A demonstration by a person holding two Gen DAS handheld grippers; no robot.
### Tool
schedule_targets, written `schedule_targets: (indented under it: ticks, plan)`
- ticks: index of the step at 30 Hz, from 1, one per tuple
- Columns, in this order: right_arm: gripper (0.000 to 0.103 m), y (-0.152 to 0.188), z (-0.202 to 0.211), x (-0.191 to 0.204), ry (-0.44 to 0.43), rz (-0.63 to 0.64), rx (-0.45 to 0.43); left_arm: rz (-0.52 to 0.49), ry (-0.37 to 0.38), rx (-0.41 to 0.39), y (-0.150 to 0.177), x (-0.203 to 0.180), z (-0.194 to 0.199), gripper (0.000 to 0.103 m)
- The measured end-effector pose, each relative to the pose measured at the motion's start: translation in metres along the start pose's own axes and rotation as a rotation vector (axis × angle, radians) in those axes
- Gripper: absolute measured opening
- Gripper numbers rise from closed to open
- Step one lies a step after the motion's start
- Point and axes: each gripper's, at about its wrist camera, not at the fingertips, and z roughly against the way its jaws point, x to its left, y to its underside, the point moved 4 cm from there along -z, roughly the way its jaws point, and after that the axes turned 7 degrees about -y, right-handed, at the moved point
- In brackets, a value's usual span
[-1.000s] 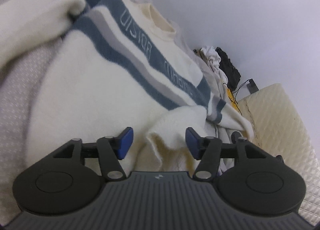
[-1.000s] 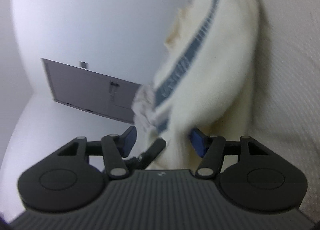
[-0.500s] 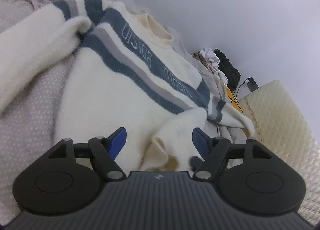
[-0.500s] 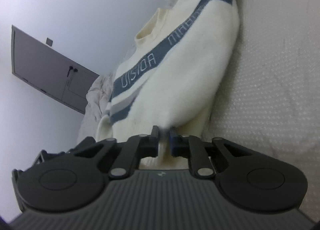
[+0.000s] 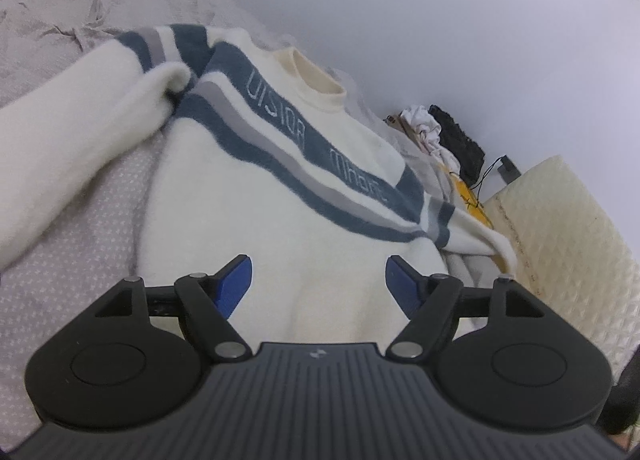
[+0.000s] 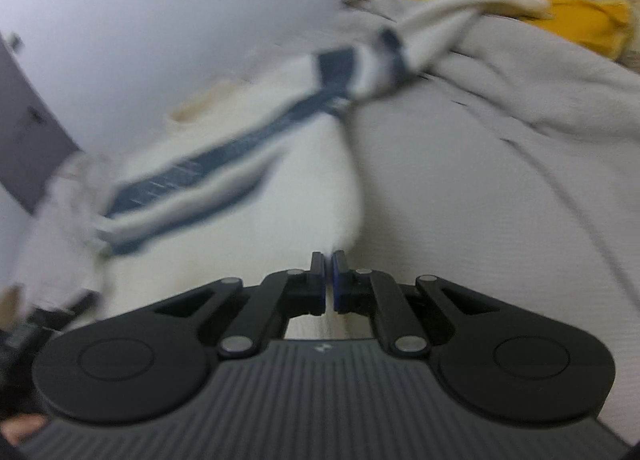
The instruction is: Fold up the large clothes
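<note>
Grey patterned bedding covers the bed point(image 5: 72, 260), and on it the sweater point(image 5: 280, 220) lies face up, cream with blue and grey stripes, collar toward the wall and hem toward the near edge. One sleeve is spread out toward the bed's left side; the other trails toward the right edge, where a pile of clothes point(image 5: 440, 140) and a quilted cream cushion point(image 5: 568, 228) are seen.

A second ago the right claw point(image 6: 329, 280) stood apart around the fabric; half a second ago it was already pinched together, and now its pads are seen pressed on a thin edge of the sweater at its right side. The view from it is heavily blurred and has swung round since then, so the held edge is judged to be in the act of being lifted and carried. How much cloth is caught cannot be told exactly.

The left claw point(image 5: 320, 284) was set around a bunched cuff a second ago. Now its jaws are wide apart with nothing gripped between them, and the cuff is gone from in front of it, only flat body cloth being left there.

A sleeve is thus judged to have been let go, and a side fold to have been started by the right claw. The folding is at an early stage: both sleeves remain spread out.
</note>
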Motion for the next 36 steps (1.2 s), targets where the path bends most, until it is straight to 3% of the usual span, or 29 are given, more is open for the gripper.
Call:
schedule_targets:
  ticks: [4,11,16,18,19,20,21,22,29,36]
  plan:
    - [0.003,0.011,-0.026,-0.043,0.078,-0.129,0.147,-0.011,-0.047,-0.007,0.001,0.004,0.007,0.081]
    - [0.006,0.010,-0.019,-0.016,0.081,0.028,0.100,-0.101,-0.181,-0.054,-0.015,0.009,0.028,0.084]
    - [0.007,0.003,-0.015,0.019,-0.016,0.086,0.043,-0.178,-0.243,-0.087,-0.041,0.023,0.055,0.084]
    - [0.015,0.002,-0.018,0.039,-0.067,0.120,0.031,-0.193,-0.287,-0.085,-0.052,0.034,0.066,0.084]
    - [0.028,0.002,-0.019,0.047,-0.089,0.127,0.025,-0.192,-0.313,-0.085,-0.058,0.040,0.071,0.084]
    - [0.039,0.003,-0.020,0.057,-0.111,0.130,0.015,-0.183,-0.348,-0.080,-0.064,0.048,0.076,0.084]
    - [0.061,0.004,-0.023,0.068,-0.131,0.138,0.005,-0.168,-0.378,-0.075,-0.069,0.058,0.080,0.084]
    - [0.073,0.005,-0.025,0.078,-0.146,0.147,-0.004,-0.149,-0.393,-0.071,-0.074,0.067,0.084,0.084]
    - [0.072,0.018,-0.063,0.121,-0.273,0.098,0.049,0.069,-0.506,-0.046,-0.092,0.144,0.091,0.084]
    - [0.072,0.033,-0.090,0.106,-0.224,0.178,0.046,0.238,-0.541,0.017,-0.090,0.194,0.075,0.083]
